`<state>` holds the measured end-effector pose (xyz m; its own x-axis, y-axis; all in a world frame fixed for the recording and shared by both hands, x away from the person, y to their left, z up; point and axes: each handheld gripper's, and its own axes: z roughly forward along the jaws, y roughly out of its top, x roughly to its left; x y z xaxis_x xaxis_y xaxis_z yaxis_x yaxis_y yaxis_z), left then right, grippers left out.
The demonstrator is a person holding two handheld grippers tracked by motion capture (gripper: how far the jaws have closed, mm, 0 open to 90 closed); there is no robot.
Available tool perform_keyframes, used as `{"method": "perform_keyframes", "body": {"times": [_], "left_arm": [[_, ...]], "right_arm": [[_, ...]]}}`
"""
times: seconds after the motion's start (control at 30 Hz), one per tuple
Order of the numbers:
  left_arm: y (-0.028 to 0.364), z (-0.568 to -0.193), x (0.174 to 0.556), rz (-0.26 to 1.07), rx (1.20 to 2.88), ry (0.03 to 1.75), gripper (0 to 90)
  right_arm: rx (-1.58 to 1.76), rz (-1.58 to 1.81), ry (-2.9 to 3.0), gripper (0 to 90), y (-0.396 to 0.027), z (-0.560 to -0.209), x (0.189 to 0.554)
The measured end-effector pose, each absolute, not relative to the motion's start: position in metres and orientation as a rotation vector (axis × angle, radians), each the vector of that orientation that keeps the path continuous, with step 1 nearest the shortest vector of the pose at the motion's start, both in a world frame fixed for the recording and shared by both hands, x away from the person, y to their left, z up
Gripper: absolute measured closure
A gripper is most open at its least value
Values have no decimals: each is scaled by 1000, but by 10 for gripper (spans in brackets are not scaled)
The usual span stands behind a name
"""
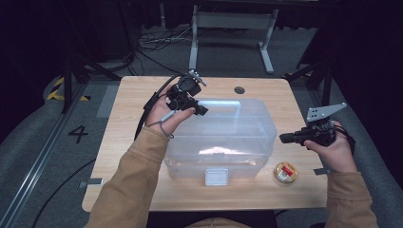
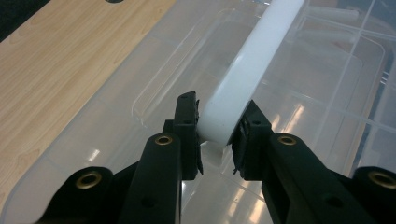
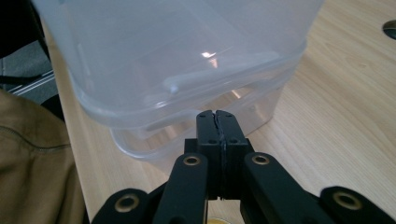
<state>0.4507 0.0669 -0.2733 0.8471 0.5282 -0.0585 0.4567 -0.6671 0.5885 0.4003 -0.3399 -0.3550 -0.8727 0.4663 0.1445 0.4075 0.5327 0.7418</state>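
A clear plastic storage box (image 1: 223, 142) with a lid stands in the middle of the wooden table. Its white carry handle (image 1: 223, 105) (image 2: 243, 79) is raised from the lid. My left gripper (image 1: 199, 110) (image 2: 217, 135) is shut on the left end of that handle, pads pressing both sides. My right gripper (image 1: 285, 138) (image 3: 217, 122) hovers by the box's right end, jaws shut with nothing between them, pointing at the box wall (image 3: 187, 70). A small round tin with a yellow and red label (image 1: 285, 172) lies on the table at the box's front right corner.
A white latch (image 1: 216, 176) sits on the box's front face. The table (image 1: 123, 123) has a round cable hole (image 1: 239, 90) near its far edge. A brown sleeve (image 3: 32, 158) lies left of the box. A white frame stands on the floor beyond the table.
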Motion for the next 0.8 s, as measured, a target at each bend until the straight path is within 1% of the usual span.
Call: {"method": "perform_keyframes", "body": {"times": [0.1,0.47,0.8], "left_arm": [[65,-268,454,184,2424,723,741],[66,-264,461,166,2413,739,735],[67,-264,463,164,2400,744,732]], "right_arm": [[741,1258,2723,899,-336,-357,400],[644,1244,2837,900,-314,-365,401],[587,1310,2855,900,-309,-363,398]]}}
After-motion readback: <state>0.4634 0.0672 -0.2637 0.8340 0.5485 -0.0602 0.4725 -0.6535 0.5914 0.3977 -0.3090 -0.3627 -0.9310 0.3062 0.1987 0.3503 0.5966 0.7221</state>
